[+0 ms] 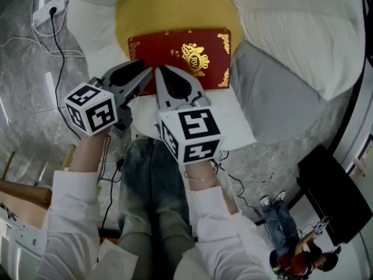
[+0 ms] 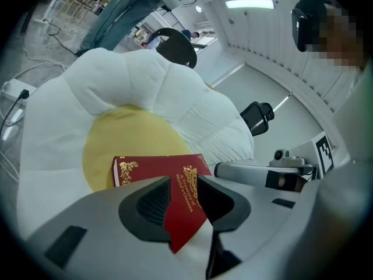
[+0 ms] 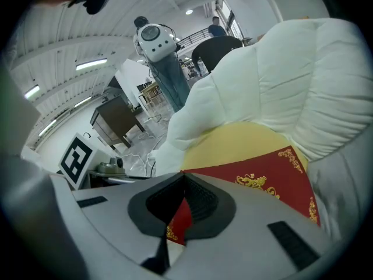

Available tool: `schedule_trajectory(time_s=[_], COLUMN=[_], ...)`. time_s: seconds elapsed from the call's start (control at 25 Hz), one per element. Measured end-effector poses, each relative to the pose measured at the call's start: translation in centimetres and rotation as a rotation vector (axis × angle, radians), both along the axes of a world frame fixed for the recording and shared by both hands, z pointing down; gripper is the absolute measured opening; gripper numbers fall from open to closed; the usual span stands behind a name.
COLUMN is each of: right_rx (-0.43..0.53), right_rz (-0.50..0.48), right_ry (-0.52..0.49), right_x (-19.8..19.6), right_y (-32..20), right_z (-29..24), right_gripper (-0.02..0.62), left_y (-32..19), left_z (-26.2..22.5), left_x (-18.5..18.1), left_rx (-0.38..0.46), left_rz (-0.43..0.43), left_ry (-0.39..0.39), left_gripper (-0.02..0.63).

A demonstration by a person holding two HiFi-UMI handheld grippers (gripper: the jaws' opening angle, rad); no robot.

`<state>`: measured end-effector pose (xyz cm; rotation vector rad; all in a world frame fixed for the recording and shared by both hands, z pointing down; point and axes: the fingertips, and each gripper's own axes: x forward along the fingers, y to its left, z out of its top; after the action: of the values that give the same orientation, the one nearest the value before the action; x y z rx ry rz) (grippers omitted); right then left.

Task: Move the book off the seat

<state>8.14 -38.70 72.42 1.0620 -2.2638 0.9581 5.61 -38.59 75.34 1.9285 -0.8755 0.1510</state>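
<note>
The book lies flat on the yellow seat, not yet lifted, so I judge the whole move is left to do. My left hand-held gripper is slightly spread over the book's near edge. My right hand-held gripper is pressed together and empty.

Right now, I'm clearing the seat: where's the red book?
Head view, top centre: red book on the yellow cushion, ahead of the left gripper and right gripper.
</note>
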Motion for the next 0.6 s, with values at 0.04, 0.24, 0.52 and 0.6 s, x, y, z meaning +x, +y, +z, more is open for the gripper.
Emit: schedule_trajectory(time_s=[0.04,0.24,0.52,0.6], right_rx=[-0.007,-0.029,-0.061,-0.065], right_rz=[0.005,0.024,0.035,0.039], right_ry=[-0.01,-0.023,-0.042,-0.049], right_x=[0.0,0.3,0.7,0.7], right_y=[-0.1,-0.2,-0.1,-0.3], right_z=[0.1,0.5,1.1,1.2], right_gripper=[0.012,0.012,0.012,0.012], left_y=[0.0,0.2,-0.6,-0.7], left_z=[0.3,1.2,2.4,3.0], left_x=[-0.1,-0.4,-2.6,-3.4], left_rx=[-0.012,-0.043,-0.063,-0.077], left_rz=[-0.001,-0.001,-0.082,-0.096], left_ry=[0.012,0.056,0.057,0.035], left_gripper=[0.129,0.22,0.286,0.298])
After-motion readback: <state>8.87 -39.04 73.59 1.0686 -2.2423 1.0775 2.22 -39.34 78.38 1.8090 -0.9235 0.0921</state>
